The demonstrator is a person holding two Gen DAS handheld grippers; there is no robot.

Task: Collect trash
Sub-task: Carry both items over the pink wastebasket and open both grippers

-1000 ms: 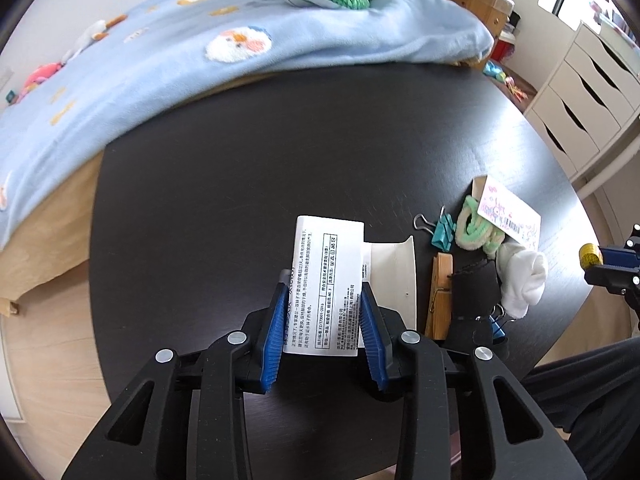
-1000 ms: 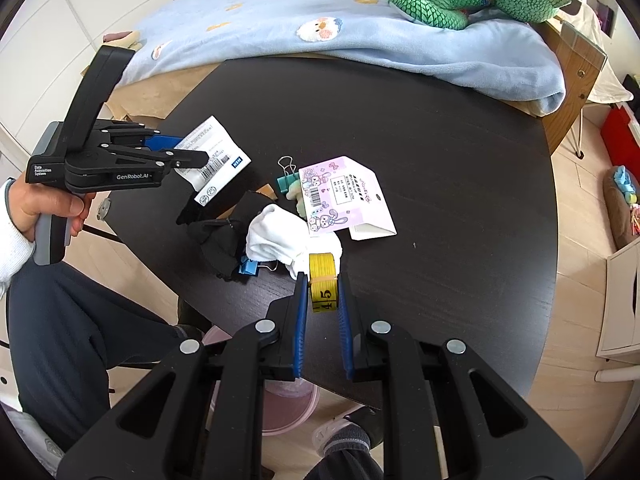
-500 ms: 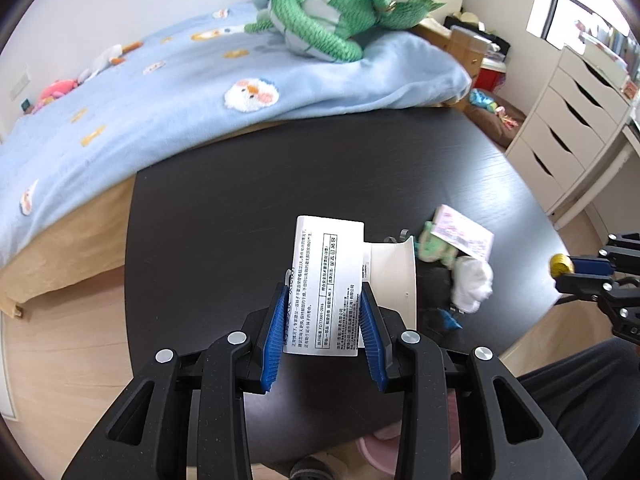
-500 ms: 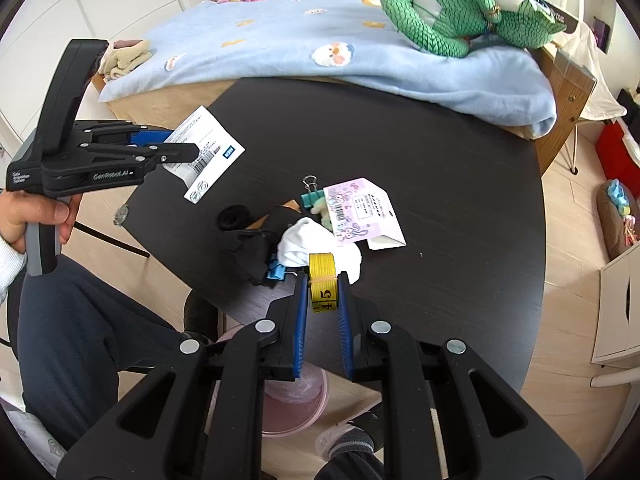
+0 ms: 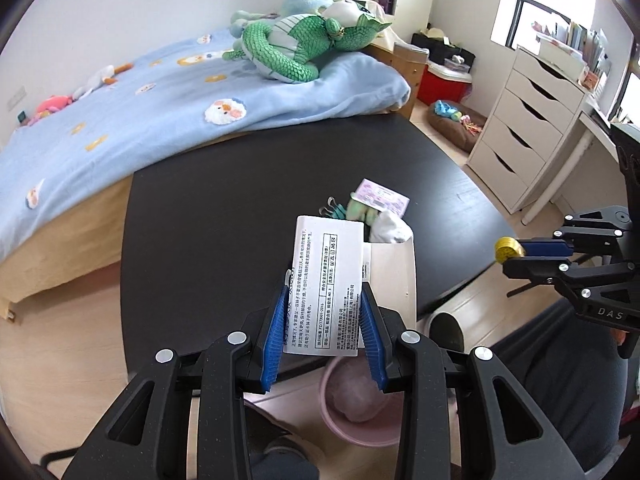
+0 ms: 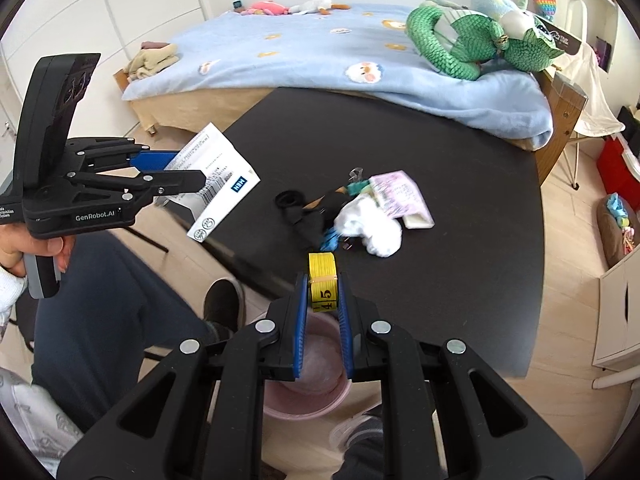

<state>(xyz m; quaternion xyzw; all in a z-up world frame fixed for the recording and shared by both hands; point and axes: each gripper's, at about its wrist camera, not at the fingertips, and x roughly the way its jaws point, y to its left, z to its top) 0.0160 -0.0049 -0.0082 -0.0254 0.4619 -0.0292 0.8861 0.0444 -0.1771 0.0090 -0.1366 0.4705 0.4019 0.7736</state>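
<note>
Trash fills both grippers: the left gripper (image 5: 324, 320) is clamped on a white printed paper tag (image 5: 326, 284), and the right gripper (image 6: 323, 308) is closed on a small yellow tape-measure roll (image 6: 323, 282). Both are held in the air off the near edge of the round black table (image 6: 400, 152). Seen by the right camera, the tag (image 6: 218, 188) sticks out past the left gripper's (image 6: 188, 172) fingers, showing a barcode and a blue logo too small to read. A second cream card behind the tag is mostly hidden in the left view. Below both grippers sits a pink bin (image 5: 360, 400) on the floor; the gripper bodies cover most of it, and its pale contents are blurred.

On the table lies a small heap: a white sock (image 6: 370, 228), a pink printed card (image 6: 400, 196), black fabric (image 6: 308, 216), a blue binder clip (image 6: 330, 238) and a teal clip (image 6: 354, 188), all touching or overlapping, so their outlines are hard to separate. Beyond the table is a bed with a light blue blanket (image 6: 320, 52) carrying a green plush dragon (image 6: 472, 44). White drawers (image 5: 532, 128) stand at the right of the left view.
</note>
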